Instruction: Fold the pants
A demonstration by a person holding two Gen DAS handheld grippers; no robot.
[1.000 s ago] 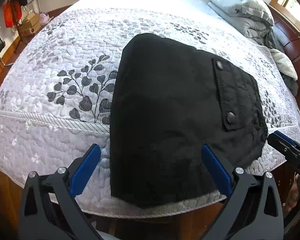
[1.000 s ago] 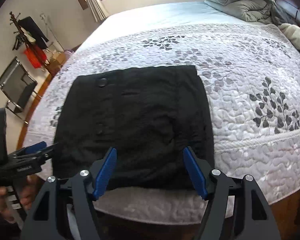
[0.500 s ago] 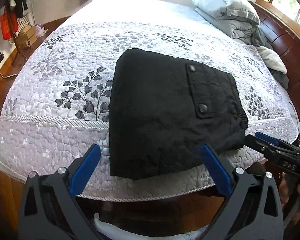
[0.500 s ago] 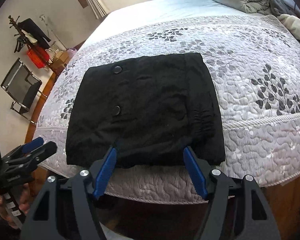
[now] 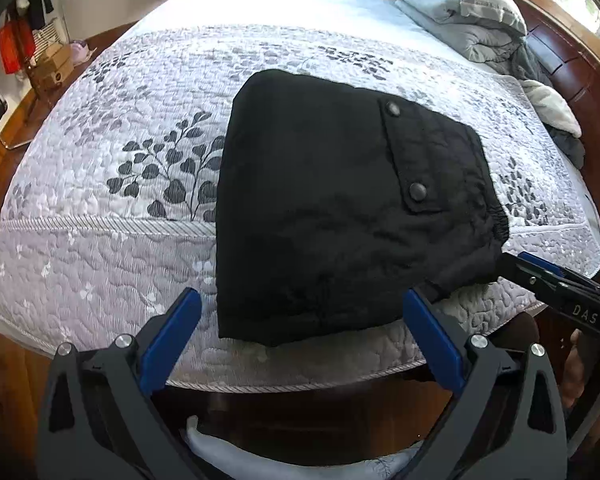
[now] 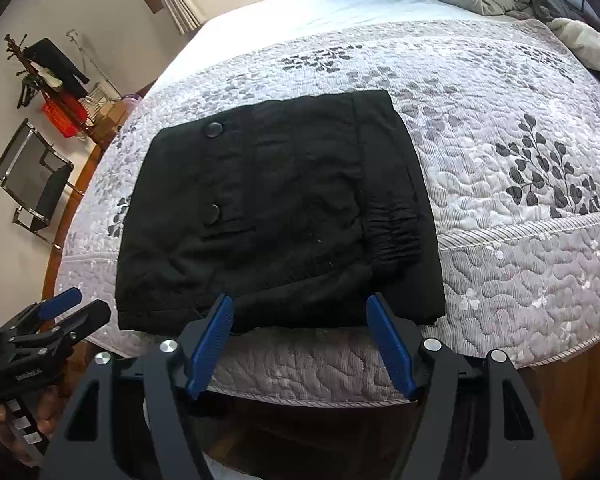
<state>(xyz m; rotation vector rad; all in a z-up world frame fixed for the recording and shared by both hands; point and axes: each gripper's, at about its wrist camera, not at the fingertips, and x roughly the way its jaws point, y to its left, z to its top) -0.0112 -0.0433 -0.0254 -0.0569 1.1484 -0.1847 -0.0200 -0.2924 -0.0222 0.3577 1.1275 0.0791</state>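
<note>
The black pants [image 5: 332, 208] lie folded into a compact rectangle near the front edge of the bed, pocket flap with two snaps on top; they also show in the right wrist view [image 6: 276, 216]. My left gripper [image 5: 300, 320] is open and empty, just in front of the pants' near edge. My right gripper [image 6: 300, 328] is open and empty at the pants' near edge. The right gripper also shows at the right of the left wrist view [image 5: 520, 266], close to the pants' corner. The left gripper shows at the lower left of the right wrist view [image 6: 74, 314].
The bed carries a grey-white quilted cover with leaf print [image 5: 120, 160]. Grey pillows and bedding [image 5: 460, 12] are piled at the head. A dark wooden bed frame [image 5: 580, 80] runs along the right. A folding chair [image 6: 36, 184] and a clothes rack [image 6: 52, 80] stand on the floor.
Both grippers drew back from the pants, then edged slightly closer again. The pants stay folded on the bed. Both grippers stay open.
</note>
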